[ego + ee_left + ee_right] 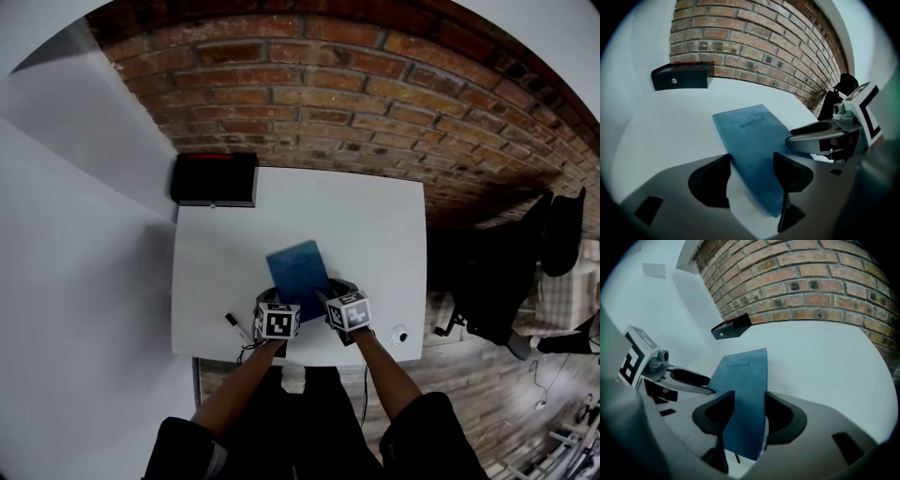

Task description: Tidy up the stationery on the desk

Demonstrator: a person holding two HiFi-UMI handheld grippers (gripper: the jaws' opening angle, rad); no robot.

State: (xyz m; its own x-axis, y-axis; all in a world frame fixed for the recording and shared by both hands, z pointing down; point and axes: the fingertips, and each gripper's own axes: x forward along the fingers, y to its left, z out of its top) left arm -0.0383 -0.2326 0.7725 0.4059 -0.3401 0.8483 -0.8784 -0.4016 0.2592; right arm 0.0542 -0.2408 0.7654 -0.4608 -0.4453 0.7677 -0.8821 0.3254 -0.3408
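White desk (375, 225) below me, brick wall (328, 94) behind it, and a black box (214, 178) sits in the far left corner. Both tools are at the near end of the blue notebook (298, 266). My right gripper (749, 411) pinches it, and the cover rises tilted between the jaws, near corner clear of the desk. My left gripper (752, 176) is spread, with the notebook's near end between its jaws. A pen (237, 326) lies just to my left.

The notebook (298, 267) has a matt, faintly grainy blue cover; the counter (375, 225) is smooth matt white; the wall (375, 94) is rough red brick
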